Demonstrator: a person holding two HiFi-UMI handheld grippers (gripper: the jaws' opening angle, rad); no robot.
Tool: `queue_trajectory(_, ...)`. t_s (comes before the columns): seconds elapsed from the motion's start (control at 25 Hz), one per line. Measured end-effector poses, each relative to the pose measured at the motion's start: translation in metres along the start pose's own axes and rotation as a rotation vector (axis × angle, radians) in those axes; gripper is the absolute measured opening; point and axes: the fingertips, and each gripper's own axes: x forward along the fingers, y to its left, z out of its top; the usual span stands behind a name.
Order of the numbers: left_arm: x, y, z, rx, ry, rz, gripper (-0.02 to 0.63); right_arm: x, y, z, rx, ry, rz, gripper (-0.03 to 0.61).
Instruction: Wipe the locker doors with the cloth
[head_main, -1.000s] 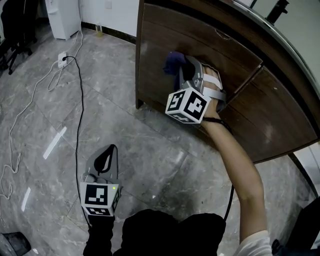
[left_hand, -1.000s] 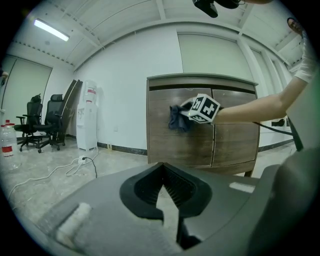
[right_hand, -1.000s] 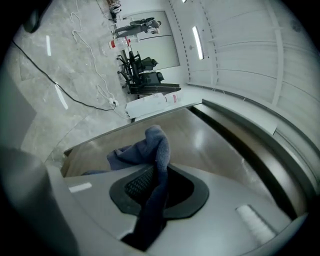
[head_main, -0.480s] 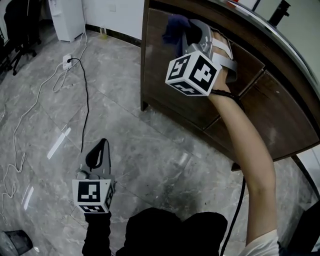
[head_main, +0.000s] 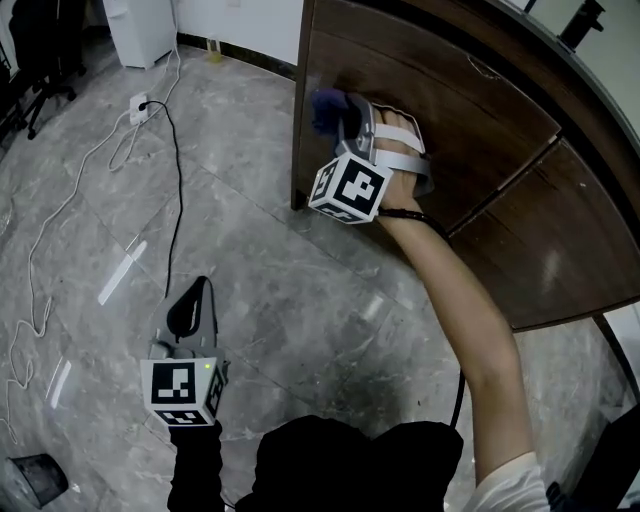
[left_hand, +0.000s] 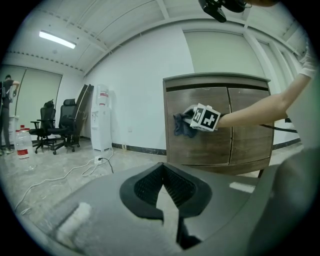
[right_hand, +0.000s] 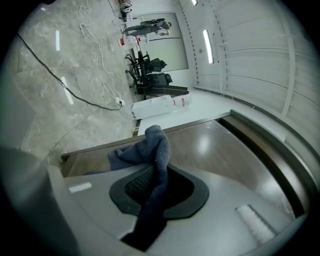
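While the right tongs (head_main: 338, 112) stay out of the question as clenched on the cloth (head_main: 326, 106) against the left locker door (head_main: 470, 110) near its left edge, the rest of the door faces lies rightward, and the left tongs (head_main: 203, 292), closed and empty, hang well apart above the floor (head_main: 90, 200).

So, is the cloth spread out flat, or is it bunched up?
Bunched up. The blue cloth is a crumpled wad pinched in the right gripper, its folds against the locker door.

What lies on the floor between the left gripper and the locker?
Only bare grey floor lies between the left gripper and the locker, as the head view shows; a black cable runs left of it.
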Motion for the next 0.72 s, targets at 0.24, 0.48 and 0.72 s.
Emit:
queue_trajectory(0.24, 0.004, -0.001, -0.018, -0.016, 0.029, -0.002, 0.005, 0.007, 0.075, -0.01, -0.004, 0.043, 0.089, 0.052)
queue_trajectory(0.48, 0.004, 0.002, -0.03, -0.026, 0.055, 0.003, 0.005, 0.015, 0.147, -0.019, 0.05, 0.116, 0.196, 0.052)
queue_trajectory(0.72, 0.004, 0.005, -0.039, -0.023, 0.067, 0.013, 0.003, 0.022, 0.205, -0.031, 0.034, 0.198, 0.258, 0.052)
